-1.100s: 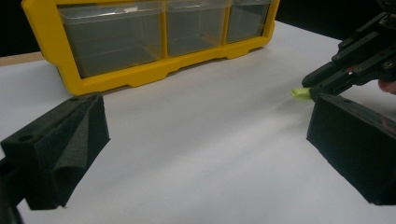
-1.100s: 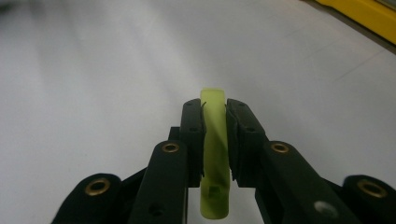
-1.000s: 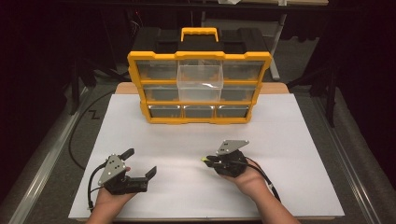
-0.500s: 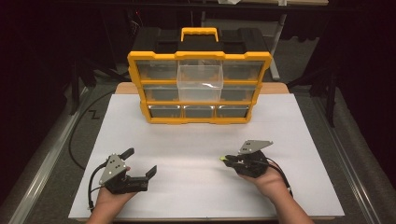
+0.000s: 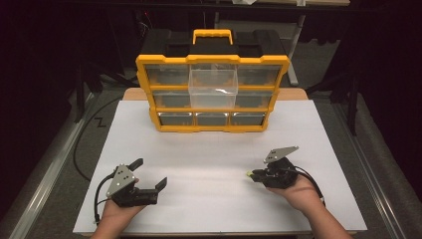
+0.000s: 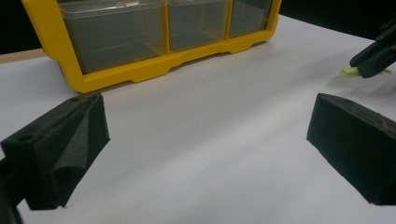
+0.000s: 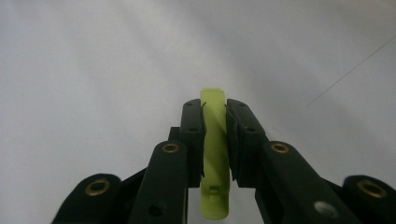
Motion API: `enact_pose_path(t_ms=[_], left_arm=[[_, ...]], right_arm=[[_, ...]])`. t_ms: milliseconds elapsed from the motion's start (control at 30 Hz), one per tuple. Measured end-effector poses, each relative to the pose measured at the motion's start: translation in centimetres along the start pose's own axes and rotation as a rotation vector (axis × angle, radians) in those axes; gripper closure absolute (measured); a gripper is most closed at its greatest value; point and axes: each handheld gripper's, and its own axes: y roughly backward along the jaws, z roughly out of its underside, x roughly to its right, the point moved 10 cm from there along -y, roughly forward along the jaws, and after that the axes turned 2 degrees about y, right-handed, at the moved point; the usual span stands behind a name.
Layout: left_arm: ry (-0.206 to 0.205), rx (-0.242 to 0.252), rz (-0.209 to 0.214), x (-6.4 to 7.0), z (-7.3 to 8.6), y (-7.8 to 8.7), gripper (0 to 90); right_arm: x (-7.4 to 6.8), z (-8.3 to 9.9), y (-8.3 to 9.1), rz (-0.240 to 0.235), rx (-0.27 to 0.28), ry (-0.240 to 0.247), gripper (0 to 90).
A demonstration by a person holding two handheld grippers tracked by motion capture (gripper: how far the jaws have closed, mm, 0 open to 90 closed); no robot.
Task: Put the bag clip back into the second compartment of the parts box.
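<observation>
My right tongs point(image 5: 255, 176) pinch a small yellow-green plastic strip point(image 7: 214, 154) along its flat sides, low at 4 o'clock on the tabletop point(image 5: 209, 149). It looks light, stiff and slippery; a mid-length hold suits it. Left tongs point(image 5: 149, 174) are spread, empty. Since the earlier frame, my right hand has drifted right.

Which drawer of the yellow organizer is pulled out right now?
The top-row middle drawer of the organizer: its clear box juts forward past the yellow frame, while the drawers beside and below it sit flush.
</observation>
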Motion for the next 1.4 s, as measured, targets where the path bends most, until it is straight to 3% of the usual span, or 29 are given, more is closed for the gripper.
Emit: enact_pose_path(t_ms=[133,167,500,1000,1400], left_arm=[[-0.010,-0.004,0.002,0.0,0.0,0.0,0.3],[-0.016,-0.015,0.006,0.1,0.2,0.0,0.2],[-0.025,-0.010,0.011,0.4,0.1,0.0,0.3],[-0.023,0.000,0.021,0.5,0.0,0.0,0.2],[-0.022,-0.002,0.023,0.6,0.0,0.0,0.2]], right_arm=[[-0.1,0.1,0.1,-0.026,-0.057,0.006,78.9],[-0.1,0.1,0.2,-0.032,-0.093,0.006,78.9],[-0.1,0.2,0.7,-0.052,-0.197,0.033,78.9],[-0.1,-1.4,3.3,-0.081,-0.261,0.082,78.9],[-0.6,-3.6,5.4,-0.132,-0.309,0.127,78.9]])
